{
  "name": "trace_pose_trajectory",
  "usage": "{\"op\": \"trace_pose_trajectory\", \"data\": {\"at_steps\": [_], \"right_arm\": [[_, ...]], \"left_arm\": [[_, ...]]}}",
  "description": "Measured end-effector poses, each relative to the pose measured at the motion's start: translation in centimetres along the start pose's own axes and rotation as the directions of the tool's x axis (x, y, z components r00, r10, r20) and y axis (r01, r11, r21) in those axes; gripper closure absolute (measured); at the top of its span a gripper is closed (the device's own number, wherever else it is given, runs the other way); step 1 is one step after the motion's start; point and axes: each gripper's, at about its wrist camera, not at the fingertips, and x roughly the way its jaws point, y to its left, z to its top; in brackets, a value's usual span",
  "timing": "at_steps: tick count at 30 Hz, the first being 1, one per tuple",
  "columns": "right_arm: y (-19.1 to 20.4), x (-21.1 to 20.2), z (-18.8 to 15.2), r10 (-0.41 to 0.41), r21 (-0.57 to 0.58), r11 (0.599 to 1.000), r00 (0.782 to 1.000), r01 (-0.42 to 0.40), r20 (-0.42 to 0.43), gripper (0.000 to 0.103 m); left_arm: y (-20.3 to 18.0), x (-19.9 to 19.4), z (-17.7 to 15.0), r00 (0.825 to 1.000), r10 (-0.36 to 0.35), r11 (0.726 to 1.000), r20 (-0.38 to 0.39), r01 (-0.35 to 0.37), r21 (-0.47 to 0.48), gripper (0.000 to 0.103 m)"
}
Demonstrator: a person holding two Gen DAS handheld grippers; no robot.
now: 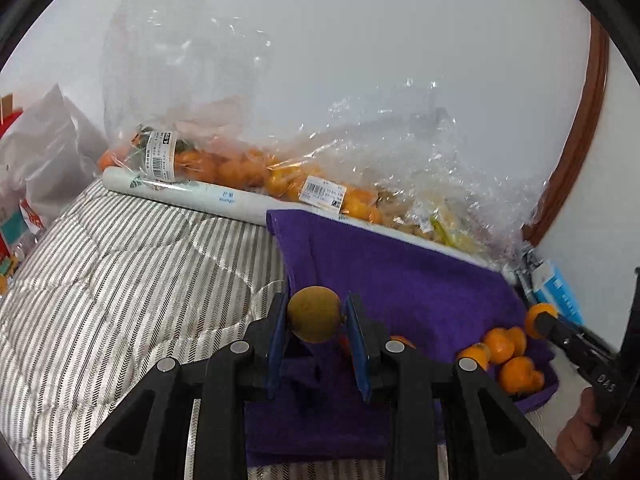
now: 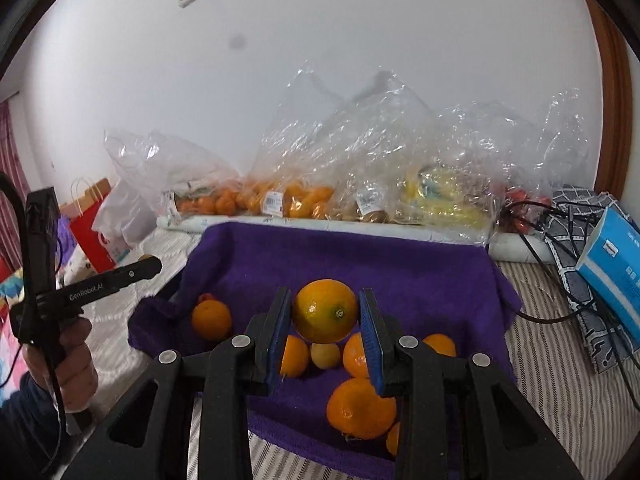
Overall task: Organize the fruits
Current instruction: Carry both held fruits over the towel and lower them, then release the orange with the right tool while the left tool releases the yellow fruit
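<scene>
The left gripper (image 1: 316, 320) is clamped on a small brownish-yellow fruit (image 1: 315, 314) above the purple towel (image 1: 400, 280). The right gripper (image 2: 325, 314) pinches an orange (image 2: 325, 310) over the loose oranges (image 2: 360, 408) lying on that towel.

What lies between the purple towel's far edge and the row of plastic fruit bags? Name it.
A long white paper-wrapped roll lies along that gap, touching the purple towel in front and the fruit bags behind it. The right wrist view shows it best.
</scene>
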Motion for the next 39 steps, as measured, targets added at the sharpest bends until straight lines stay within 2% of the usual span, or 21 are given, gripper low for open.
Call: {"op": "trace_pose_trajectory", "data": {"at_steps": [5, 12, 20, 39], "right_arm": [[0.3, 0.8, -0.6, -0.013, -0.012, 1.000, 1.000, 0.013, -0.027, 0.069], [1.5, 1.4, -1.3, -0.004, -0.076, 0.997, 0.999, 0.000, -0.054, 0.069], [1.7, 2.6, -2.0, -0.002, -0.095, 0.995, 0.994, -0.008, -0.107, 0.069], [2.3, 3.3, -2.5, -0.031, -0.130, 0.991, 0.991, 0.013, -0.132, 0.069]], "left_arm": [[-0.1, 0.9, -0.4, 1.000, -0.003, 1.000, -0.029, 0.003, 0.005, 0.076], [-0.5, 0.9, -0.8, 1.000, -0.012, 1.000, -0.028, 0.012, 0.025, 0.075], [-0.9, 1.1, -1.0, 0.999, -0.008, 0.999, -0.033, 0.010, 0.050, 0.075], [-1.2, 1.8, -1.2, 0.998, 0.005, 0.998, -0.065, 0.000, 0.065, 0.075]]}}
